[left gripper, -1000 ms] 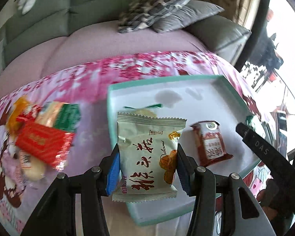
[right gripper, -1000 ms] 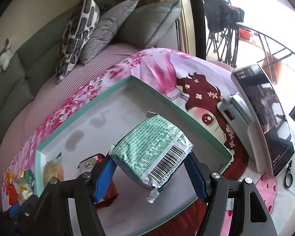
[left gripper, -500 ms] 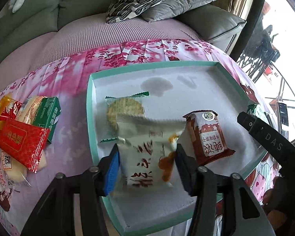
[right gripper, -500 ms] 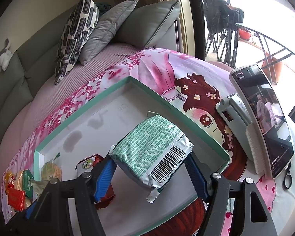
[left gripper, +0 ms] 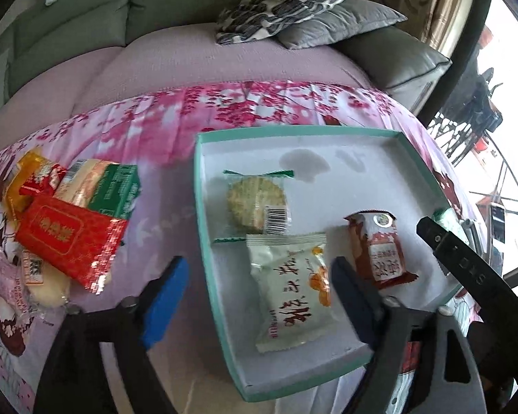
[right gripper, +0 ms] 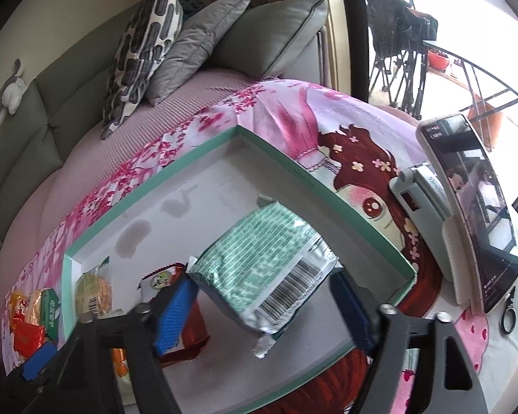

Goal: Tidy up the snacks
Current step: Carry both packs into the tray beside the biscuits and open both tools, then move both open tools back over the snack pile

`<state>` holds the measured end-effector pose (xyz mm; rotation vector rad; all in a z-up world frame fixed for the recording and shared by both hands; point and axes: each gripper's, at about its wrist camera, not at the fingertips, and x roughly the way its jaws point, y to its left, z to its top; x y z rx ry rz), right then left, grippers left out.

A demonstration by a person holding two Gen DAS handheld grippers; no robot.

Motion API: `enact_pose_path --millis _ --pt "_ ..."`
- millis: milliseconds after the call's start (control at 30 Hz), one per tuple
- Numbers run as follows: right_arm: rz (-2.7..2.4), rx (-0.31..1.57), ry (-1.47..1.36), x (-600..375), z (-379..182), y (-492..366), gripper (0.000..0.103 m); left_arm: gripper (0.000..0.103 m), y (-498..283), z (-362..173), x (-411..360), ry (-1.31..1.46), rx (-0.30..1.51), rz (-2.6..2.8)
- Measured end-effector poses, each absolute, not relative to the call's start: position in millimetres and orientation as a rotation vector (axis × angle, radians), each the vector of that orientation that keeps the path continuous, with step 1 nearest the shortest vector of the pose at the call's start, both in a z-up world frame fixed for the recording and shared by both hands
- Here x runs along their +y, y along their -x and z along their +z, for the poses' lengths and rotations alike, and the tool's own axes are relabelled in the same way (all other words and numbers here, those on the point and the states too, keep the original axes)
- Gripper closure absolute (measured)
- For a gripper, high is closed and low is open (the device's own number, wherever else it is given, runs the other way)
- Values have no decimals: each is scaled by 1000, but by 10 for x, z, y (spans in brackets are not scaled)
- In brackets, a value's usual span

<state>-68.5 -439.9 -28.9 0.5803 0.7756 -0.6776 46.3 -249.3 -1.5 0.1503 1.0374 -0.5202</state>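
A teal-rimmed white tray (left gripper: 205,227) sits on the pink cloth. In it lie a round biscuit packet (left gripper: 255,203), a brown-red packet (left gripper: 380,248) and a white packet with red characters (left gripper: 290,289). My left gripper (left gripper: 259,298) straddles the white packet with its jaws opening; its pads do not press on it. In the right wrist view my right gripper (right gripper: 262,310) hangs over the tray (right gripper: 328,200), jaws opening. A green packet with a barcode (right gripper: 262,265) sits loose between its pads.
More snacks are piled on the cloth left of the tray: a red packet (left gripper: 65,241), a green one (left gripper: 114,189) and orange and yellow ones. A phone on a stand (right gripper: 473,214) stands right of the tray. A sofa with cushions (right gripper: 176,48) lies beyond.
The left jaws have spread and let go of the white packet, which now lies in the tray. The right jaws have widened off the green packet.
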Motion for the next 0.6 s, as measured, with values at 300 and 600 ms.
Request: enact_pose_path --millis 300,600 --pt "-626 749 -543 -4281 -203 610 0 4 -578 -31 -2233 -93 1029 -405" --pt "-534 731 -491 -4025 -28 501 0 4 -757 89 -1738 26 1025 -254"
